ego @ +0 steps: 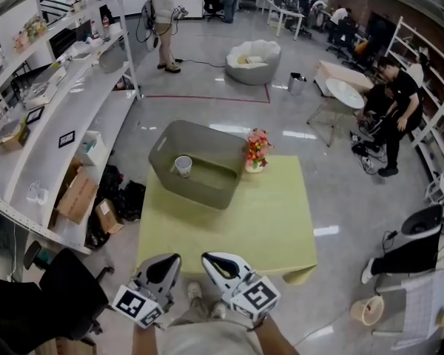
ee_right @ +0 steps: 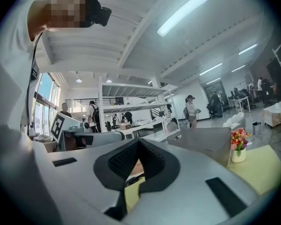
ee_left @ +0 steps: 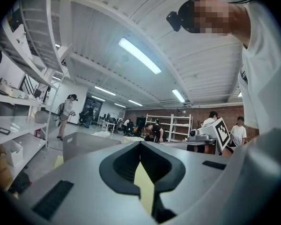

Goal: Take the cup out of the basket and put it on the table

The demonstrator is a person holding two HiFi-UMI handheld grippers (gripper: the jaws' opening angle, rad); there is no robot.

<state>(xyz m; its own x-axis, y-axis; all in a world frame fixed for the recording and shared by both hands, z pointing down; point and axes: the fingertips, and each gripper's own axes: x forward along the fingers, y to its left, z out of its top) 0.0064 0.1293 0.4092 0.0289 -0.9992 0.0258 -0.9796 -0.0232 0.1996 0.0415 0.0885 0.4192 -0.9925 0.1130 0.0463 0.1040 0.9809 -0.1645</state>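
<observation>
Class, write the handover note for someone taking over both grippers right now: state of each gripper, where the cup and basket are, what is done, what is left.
Left gripper: jaws together, empty, at the table's near edge.
Right gripper: jaws together, empty, beside the left one.
Cup: white, upright, inside the grey basket, which sits at the far left of the yellow-green table. A small flower vase stands beside the basket.
Done: nothing yet; the cup is in the basket.
Left: open one gripper, reach in, grip the cup, lift it out, set it on bare table.
</observation>
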